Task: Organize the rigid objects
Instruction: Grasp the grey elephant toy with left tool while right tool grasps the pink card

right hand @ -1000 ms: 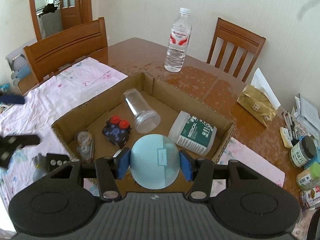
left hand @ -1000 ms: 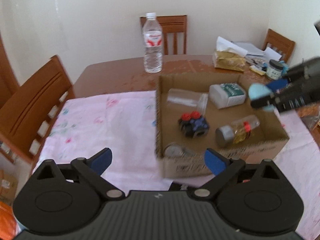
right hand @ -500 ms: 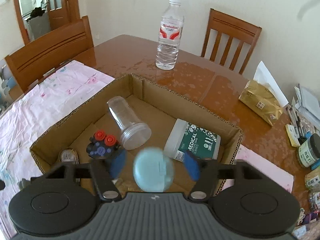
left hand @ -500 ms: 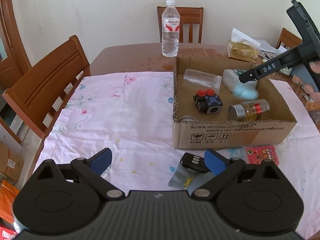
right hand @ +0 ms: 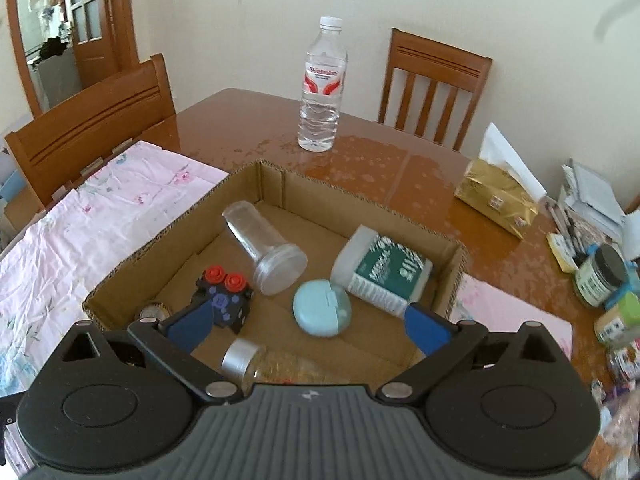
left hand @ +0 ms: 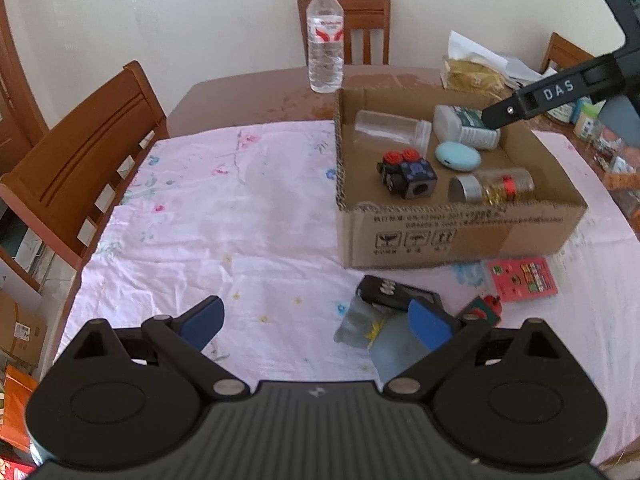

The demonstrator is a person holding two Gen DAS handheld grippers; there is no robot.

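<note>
An open cardboard box point(left hand: 460, 236) stands on the pink cloth. In it lie a light blue round case point(right hand: 322, 309), a clear jar point(right hand: 266, 252), a white bottle with a green label point(right hand: 384, 272), a black cube toy with red buttons point(right hand: 224, 296) and a silver-lidded jar point(left hand: 492, 188). My right gripper point(right hand: 308, 326) hovers over the box, its jaws opening wide; the blue case rests on the box floor beneath them, untouched. My left gripper point(left hand: 316, 322) is open above the cloth, short of the box. By its right finger lie a black device point(left hand: 396, 294) and a grey pouch point(left hand: 380, 332).
A water bottle point(left hand: 325, 40) stands behind the box. A red card point(left hand: 522, 280) and a small red-green toy point(left hand: 482, 310) lie in front of it. A tissue pack point(right hand: 496, 196) and small jars point(right hand: 600, 276) crowd the right side. Wooden chairs point(left hand: 80, 168) ring the table.
My right gripper opened and the blue case dropped from it into the box. My left gripper drew back from the box, so more cloth and the loose items show.
</note>
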